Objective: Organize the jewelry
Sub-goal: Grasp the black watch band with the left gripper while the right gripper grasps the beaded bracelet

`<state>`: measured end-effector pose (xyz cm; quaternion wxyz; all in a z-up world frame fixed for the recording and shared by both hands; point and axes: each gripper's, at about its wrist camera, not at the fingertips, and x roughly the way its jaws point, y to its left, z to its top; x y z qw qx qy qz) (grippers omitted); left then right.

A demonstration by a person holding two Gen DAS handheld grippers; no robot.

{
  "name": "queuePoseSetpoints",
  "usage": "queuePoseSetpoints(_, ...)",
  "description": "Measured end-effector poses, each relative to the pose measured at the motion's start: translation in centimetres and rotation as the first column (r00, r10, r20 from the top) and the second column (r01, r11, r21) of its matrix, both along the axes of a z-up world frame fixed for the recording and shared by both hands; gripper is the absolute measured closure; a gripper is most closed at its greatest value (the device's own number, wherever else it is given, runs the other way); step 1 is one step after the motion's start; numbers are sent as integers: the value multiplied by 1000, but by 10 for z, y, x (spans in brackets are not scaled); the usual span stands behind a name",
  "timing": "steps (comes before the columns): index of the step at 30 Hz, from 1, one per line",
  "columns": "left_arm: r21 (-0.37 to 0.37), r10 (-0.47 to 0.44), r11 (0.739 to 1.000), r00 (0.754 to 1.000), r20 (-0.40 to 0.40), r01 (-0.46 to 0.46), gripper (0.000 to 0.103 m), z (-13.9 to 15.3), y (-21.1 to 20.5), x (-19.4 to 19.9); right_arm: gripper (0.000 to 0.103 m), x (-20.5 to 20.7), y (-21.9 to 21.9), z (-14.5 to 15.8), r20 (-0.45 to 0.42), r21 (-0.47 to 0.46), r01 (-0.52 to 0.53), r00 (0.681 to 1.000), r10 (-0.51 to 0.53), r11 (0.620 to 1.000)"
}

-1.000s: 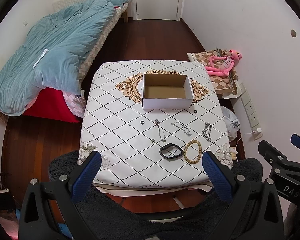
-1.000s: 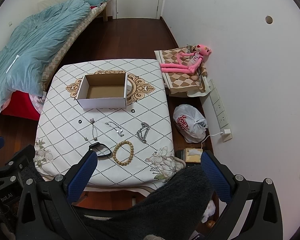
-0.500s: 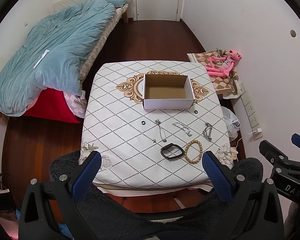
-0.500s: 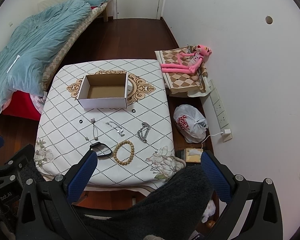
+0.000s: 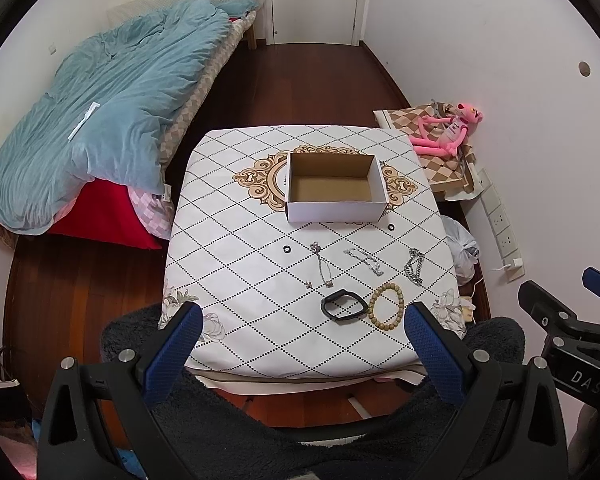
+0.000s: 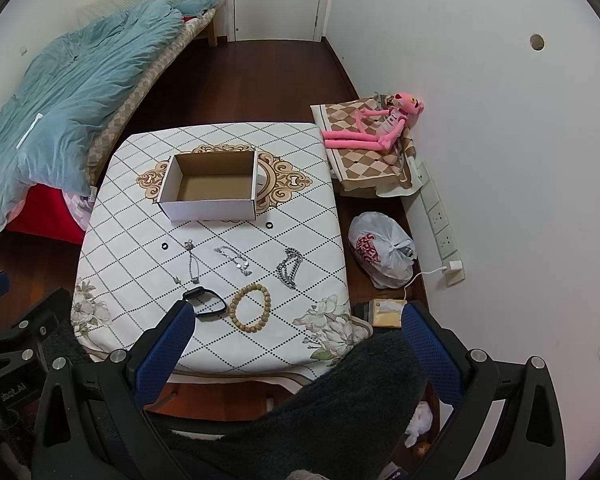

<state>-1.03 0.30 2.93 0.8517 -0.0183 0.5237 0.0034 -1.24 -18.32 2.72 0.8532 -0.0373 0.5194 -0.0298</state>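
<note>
While held high before table [image 5: 228, 248], left claw [image 5: 302, 326] and right claw [image 6: 296, 326] gape wide, empty.

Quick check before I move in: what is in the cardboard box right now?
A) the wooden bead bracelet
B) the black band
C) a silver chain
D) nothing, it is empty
D: the cardboard box shows only its bare brown floor, while the wooden bead bracelet, black band and silver chains all lie on the tablecloth in front of it.
</note>
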Motion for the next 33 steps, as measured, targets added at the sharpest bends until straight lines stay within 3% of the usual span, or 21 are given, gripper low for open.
queuePoseSetpoints(5, 2, 13, 1000, 1000, -3, -13, 0, -14, 1, 9, 0, 6, -8, -5, 7, 19, 34, 999, -34, 999)
queuePoseSetpoints(9, 33, 43, 999, 999, -6, -43, 0, -37, 3, 30, 0, 27, -24, -31, -22, 28, 102, 995, -101, 994)
queuePoseSetpoints(11, 47, 49, 998, 999, -13, -48, 0, -50, 4, 40, 0, 39, -33, -51, -49, 37, 132, 990, -130, 991)
queuePoseSetpoints(16, 103, 47, 994, 997, -67, -40, 0, -95, 1, 64, 0, 69, -49, -134, -197, 91, 184, 967, -163, 979)
queuePoseSetpoints(23, 167, 59, 986, 979, -193, -27, 0, -166, 2, 82, 9, 87, -32, -242, -352, 111, 180, 927, -130, 977)
queuePoseSetpoints(28, 189, 71, 982, 968, -243, -24, 0, -192, 4, 83, 19, 91, -13, -278, -413, 110, 149, 906, -91, 983)
queuePoseSetpoints(33, 200, 78, 980, 961, -264, -25, 0, -204, 4, 86, 29, 95, 0, -295, -439, 100, 115, 897, -60, 988)
